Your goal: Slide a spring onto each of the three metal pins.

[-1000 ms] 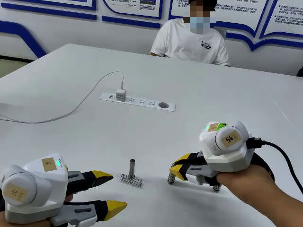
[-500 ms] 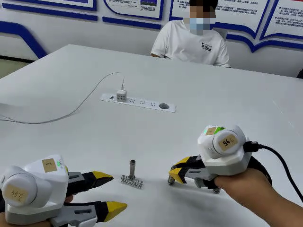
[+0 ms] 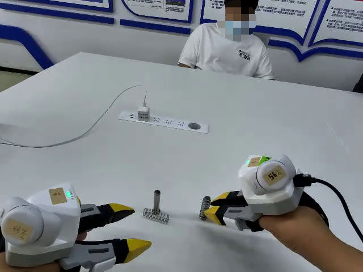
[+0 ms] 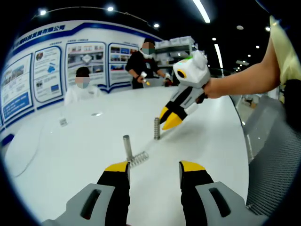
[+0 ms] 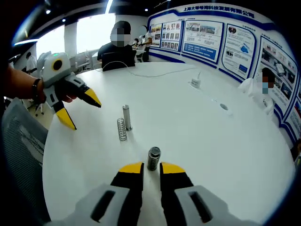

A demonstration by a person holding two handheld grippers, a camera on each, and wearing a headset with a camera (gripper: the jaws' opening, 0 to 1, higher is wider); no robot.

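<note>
A white tabletop (image 3: 255,113) carries a white power strip (image 3: 164,122) with a charger (image 3: 143,113) plugged in, its cable (image 3: 85,134) trailing left. A person in a white T-shirt (image 3: 224,51) sits opposite, before blue-edged wall boards (image 3: 340,20).

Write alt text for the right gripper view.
The right gripper, jaws nearly together, has a spring-covered pin upright at its tips on a white table. Beyond stand a bare pin with a loose spring beside it, and the open left gripper.

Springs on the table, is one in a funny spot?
Yes. One small silver coil spring lies on its side on the white table, beside the upright bare metal pin, not around it. The other spring sits on a second pin.
</note>
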